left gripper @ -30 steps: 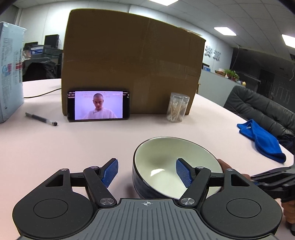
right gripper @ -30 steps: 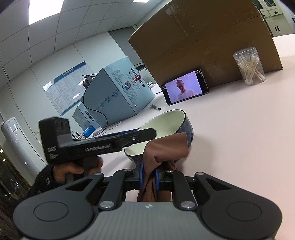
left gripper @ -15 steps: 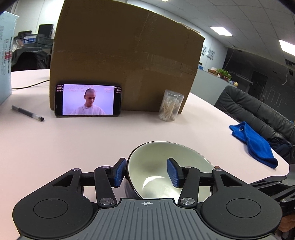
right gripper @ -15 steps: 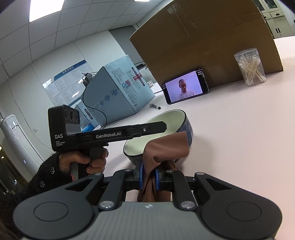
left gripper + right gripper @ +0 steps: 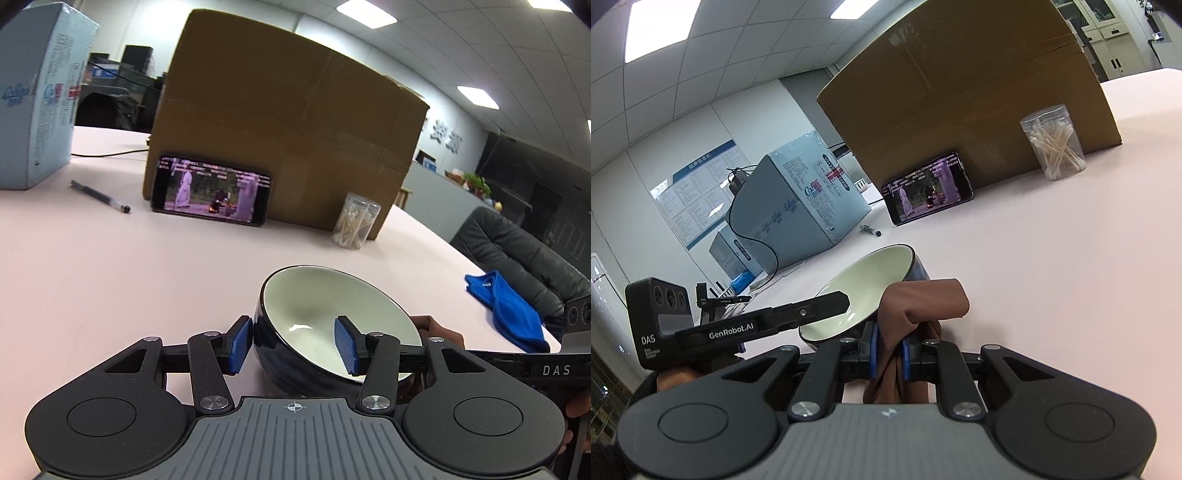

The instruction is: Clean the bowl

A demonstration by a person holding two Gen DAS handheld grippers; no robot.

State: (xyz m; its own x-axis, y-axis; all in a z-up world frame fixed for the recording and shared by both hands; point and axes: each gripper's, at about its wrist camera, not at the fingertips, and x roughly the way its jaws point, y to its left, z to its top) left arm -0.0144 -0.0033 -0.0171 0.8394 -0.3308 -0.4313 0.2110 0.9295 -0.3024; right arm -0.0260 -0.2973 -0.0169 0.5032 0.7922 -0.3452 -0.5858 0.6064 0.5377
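A dark blue bowl [image 5: 314, 317] with a pale inside is tilted on the pink table; it also shows in the right wrist view [image 5: 864, 288]. My left gripper [image 5: 293, 345] straddles its near left wall, one blue pad outside and one inside, with a gap still showing at the inner pad. The bowl looks lifted or tipped at that side. My right gripper [image 5: 888, 350] is shut on a brown cloth [image 5: 919, 306], held just right of the bowl's outer wall.
A big cardboard box [image 5: 288, 122] stands behind, with a phone [image 5: 210, 194] leaning on it and a jar of cotton swabs [image 5: 354, 221] beside it. A pen [image 5: 99, 195] and a light blue carton [image 5: 37, 118] lie left. A blue cloth [image 5: 506, 310] lies right.
My left gripper moved forward over the bowl's rim and narrowed around its wall, and the bowl tipped up. The right gripper with the brown cloth stayed beside the bowl.
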